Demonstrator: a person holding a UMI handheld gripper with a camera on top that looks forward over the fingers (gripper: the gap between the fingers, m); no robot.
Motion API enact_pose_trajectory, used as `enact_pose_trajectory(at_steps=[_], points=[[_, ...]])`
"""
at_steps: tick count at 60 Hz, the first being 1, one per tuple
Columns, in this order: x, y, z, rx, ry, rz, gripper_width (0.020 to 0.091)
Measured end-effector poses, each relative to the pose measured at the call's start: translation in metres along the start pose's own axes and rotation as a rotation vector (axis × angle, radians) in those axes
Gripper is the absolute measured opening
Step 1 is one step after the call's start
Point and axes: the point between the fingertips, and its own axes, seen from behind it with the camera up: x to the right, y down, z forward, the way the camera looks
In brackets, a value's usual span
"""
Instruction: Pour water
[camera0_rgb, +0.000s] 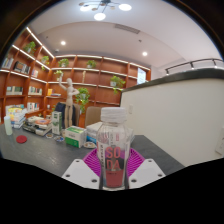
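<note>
Around you, the grey surface (30, 158) carries a clutter of small boxes: a green-and-white box (74, 137) lies nearest, with a taller white carton (56, 122) standing just behind it. Further along, you can see a white bottle (9, 125) standing upright near more packets (38, 124). Beyond the surface, wooden shelves (90, 80) run along the back wall and hold potted green plants (117, 83) and books. A tall white counter (185, 115) rises beside the surface. Overhead hangs a ceiling light (100, 8) with several round lamps.
</note>
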Motion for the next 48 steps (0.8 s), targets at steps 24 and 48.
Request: enact_pose_trajectory(at_steps=[24,48], points=[[-0.289,-0.073,0.006,0.070,-0.207,-0.553,0.0313],[-0.489,-0.100,0.021,0.286,-0.158,-1.409,0.0312]])
